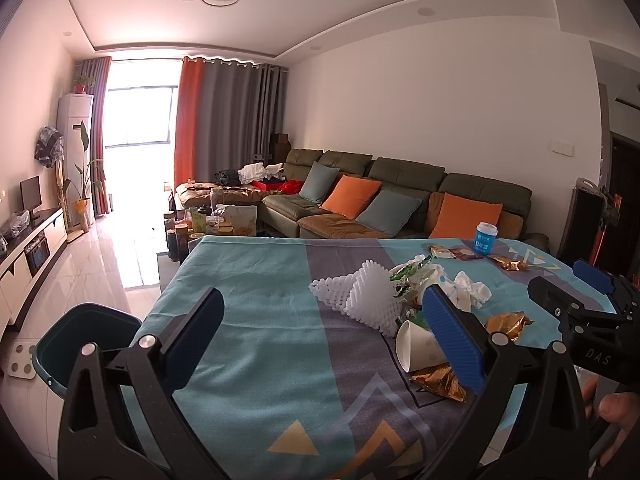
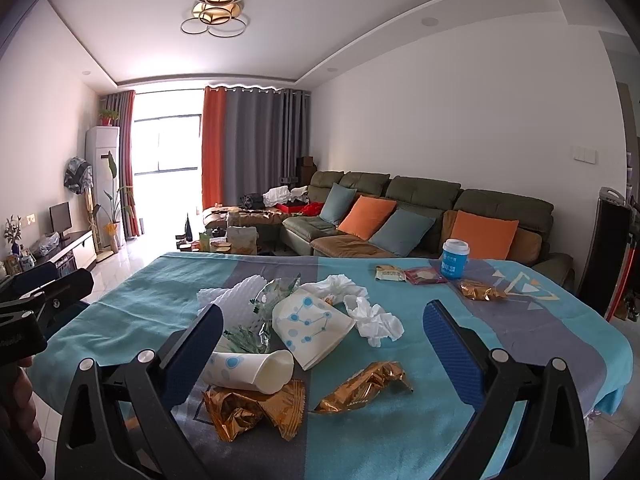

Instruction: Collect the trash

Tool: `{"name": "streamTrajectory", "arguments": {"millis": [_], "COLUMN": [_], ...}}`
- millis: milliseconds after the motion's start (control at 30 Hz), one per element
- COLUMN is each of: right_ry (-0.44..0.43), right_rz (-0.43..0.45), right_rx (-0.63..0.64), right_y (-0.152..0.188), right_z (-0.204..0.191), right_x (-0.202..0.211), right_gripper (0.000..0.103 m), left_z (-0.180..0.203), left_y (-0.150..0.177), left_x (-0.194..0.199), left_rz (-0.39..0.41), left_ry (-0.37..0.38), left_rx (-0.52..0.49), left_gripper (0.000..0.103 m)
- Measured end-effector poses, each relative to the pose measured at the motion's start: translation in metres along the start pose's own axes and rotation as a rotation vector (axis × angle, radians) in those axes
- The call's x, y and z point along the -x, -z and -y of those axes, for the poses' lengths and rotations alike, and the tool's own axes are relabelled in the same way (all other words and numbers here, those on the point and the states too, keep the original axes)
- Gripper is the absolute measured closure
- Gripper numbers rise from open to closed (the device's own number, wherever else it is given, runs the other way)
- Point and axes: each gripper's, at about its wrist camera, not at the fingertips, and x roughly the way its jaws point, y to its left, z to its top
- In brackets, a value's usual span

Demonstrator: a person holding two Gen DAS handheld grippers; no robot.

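The table (image 2: 132,320), covered by a teal and grey patterned cloth, carries all the trash. A dark bin (image 1: 72,340) stands on the floor just beside the table's left edge, seen in the left wrist view.

The left gripper (image 1: 324,332) hovers above the cloth with its jaws wide apart and nothing between them. The right gripper (image 2: 324,344) is likewise spread wide and empty, with the main trash pile lying ahead between its fingers.

Trash items, in descending size:

1. White foam fruit net (image 1: 360,300): very light, springy, open mesh. Judged easy to compress; pinch through the bunched middle.
2. Flattened paper cup (image 2: 310,326) with blue dots: light, semi-stiff. Take it across a flat edge.
3. Tipped paper cup (image 2: 252,370), lying on its side at the near edge of the pile: light and crushable. Grip across the rim wall; it will likely deform.
4. Gold foil wrappers (image 2: 364,386), one lying apart to the right and one partly under the tipped cup: thin, slick, crinkled. Pinch a raised fold, as flat foil may slip.
5. Crumpled white tissue (image 2: 376,322): soft, near weightless. Close fully on the bulk.
6. Green printed wrapper (image 2: 248,336): thin film, partly under the cups.

Well apart, near the far edge, stand a blue-and-white lidded cup (image 2: 454,260), small packets (image 2: 424,276) and another gold wrapper (image 2: 478,290).
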Motion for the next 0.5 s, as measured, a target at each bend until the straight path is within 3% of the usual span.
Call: {"name": "streamTrajectory", "arguments": {"millis": [500], "right_ry": [-0.010], "right_rz": [0.006], "right_rx": [0.010], "right_y": [-0.0013], "right_z": [-0.0022], "right_x": [0.0024], "right_gripper": [0.006], "left_z": [-0.0017], "left_y": [-0.0059], "left_x": [0.0046], "left_rz": [0.013], "left_ry": [0.018], "left_rx": [0.021], "left_gripper": [0.005]}}
